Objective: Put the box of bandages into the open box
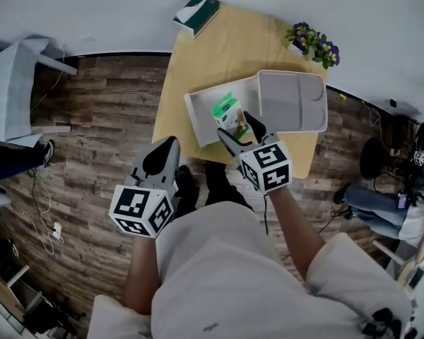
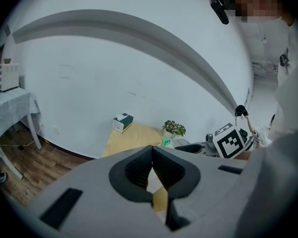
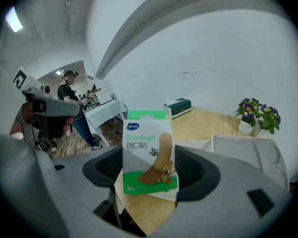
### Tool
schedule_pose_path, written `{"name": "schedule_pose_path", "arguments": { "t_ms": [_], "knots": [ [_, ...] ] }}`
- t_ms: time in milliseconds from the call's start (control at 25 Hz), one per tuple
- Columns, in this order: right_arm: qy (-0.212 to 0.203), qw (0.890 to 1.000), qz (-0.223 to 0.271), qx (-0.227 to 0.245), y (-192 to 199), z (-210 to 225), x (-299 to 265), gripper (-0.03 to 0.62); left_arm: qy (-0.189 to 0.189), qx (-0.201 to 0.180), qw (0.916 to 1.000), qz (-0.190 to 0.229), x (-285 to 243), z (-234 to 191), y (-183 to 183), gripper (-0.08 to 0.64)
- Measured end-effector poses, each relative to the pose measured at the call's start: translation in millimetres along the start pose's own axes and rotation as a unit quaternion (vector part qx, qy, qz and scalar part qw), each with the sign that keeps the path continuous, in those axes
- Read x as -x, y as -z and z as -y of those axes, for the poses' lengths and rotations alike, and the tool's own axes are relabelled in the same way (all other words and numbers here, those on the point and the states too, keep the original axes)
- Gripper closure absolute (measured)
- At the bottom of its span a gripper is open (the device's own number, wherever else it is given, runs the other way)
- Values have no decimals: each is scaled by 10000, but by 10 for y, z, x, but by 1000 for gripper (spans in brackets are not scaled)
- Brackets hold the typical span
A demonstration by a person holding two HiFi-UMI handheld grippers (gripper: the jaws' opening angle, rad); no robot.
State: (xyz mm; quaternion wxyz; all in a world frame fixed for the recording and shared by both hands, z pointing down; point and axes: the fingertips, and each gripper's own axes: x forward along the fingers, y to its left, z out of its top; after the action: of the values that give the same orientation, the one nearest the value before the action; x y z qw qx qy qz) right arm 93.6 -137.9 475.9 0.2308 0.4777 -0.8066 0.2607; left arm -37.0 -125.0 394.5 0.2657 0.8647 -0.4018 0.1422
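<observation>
Grip of the right gripper (image 3: 151,175) firm on the box of bandages (image 3: 149,150), one dark pad pressed to each narrow side, lower half of the carton sunk between them, upper half standing clear. Seen from the right gripper view only: printed front turned to the camera, long axis upright, green end on top, the word "Bandage" level and readable. From the head view, the same right gripper (image 1: 242,129) reaching out past the near edge of the table (image 1: 219,48), with the box of bandages (image 1: 230,114) foreshortened, green end toward the far left, held over the tray of the open box (image 1: 196,115); touching the tray or not, impossible to tell. Lid (image 1: 291,101) of the open box lying flat on the right, touching the tray. Left gripper (image 1: 167,147) lower and nearer the person, off the table's near left corner, above the wooden floor (image 1: 99,119). Shown solely by the left gripper view: left gripper (image 2: 152,155) with tips pinched together and nothing between them, plus the right gripper's marker cube (image 2: 231,140) off to the right. Farther out on the table, a tissue box (image 1: 196,13) at the far left corner and a flower pot (image 1: 312,43) at the far right, both well apart from the open box.
</observation>
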Motion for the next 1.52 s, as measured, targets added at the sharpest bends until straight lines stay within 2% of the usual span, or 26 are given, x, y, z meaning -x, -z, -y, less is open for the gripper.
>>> {"name": "schedule_pose_path", "arguments": {
  "t_ms": [320,720,1520],
  "knots": [
    [-266,9982,-504,168,197,-18,-332,264,-339,329,9989,-15,-79,-64,125,557],
    [-381,9948,-890,310,412,62,-574,264,-549,502,9972,-37,-183,-123,219,557],
    [-215,9857,-1589,515,710,186,-910,264,-718,758,9944,-137,-234,-149,370,557]
  ]
}}
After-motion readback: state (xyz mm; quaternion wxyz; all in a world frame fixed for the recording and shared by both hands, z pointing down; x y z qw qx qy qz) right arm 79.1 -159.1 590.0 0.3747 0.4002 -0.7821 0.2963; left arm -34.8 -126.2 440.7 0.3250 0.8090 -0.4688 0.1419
